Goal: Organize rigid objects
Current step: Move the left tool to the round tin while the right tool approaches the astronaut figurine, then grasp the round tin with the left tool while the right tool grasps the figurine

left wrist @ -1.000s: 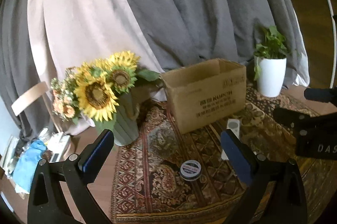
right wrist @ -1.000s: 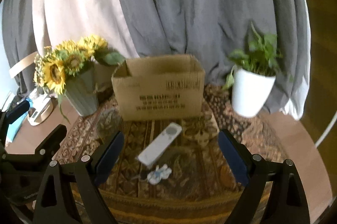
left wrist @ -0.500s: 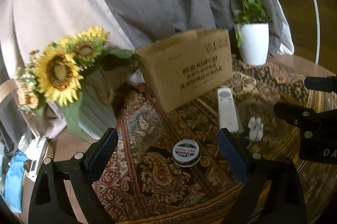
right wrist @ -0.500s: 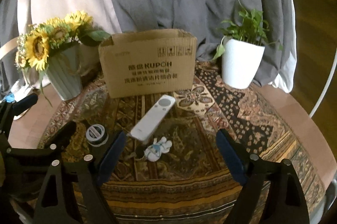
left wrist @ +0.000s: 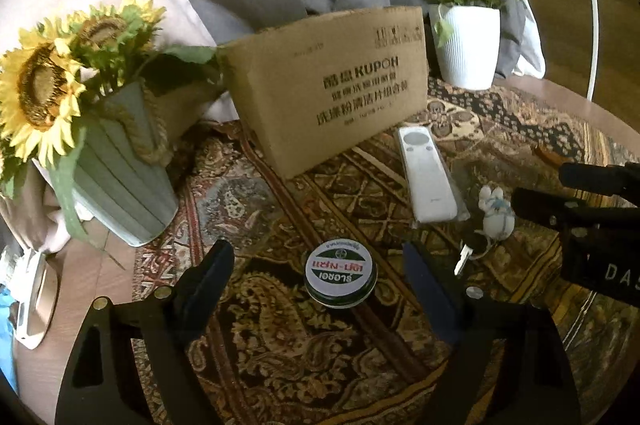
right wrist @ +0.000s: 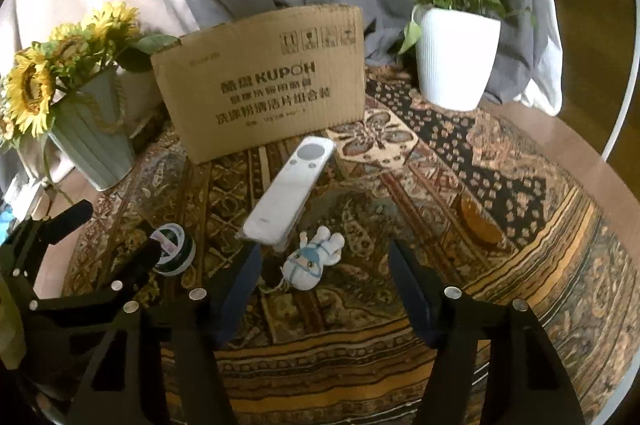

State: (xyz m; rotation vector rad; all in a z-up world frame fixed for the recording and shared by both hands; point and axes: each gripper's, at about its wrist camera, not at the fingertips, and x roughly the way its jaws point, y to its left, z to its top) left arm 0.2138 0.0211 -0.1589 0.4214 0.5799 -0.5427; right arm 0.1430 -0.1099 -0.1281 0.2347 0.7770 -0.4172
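On my patterned rug [left wrist: 280, 345]: round tin [left wrist: 340, 272] between the wide-apart jaws of my left gripper [left wrist: 318, 265], not gripped; white remote [right wrist: 289, 191] lying just before the cardboard box [right wrist: 264, 81]; small white figure keychain [right wrist: 313, 257] just ahead of my right gripper [right wrist: 324, 265], jaws apart and empty. Flanking the box I log a sunflower vase [left wrist: 116, 185] and a white plant pot [right wrist: 456, 61].

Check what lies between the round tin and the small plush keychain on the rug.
Nothing but bare patterned rug lies between the round tin and the plush keychain; the left wrist view shows it.
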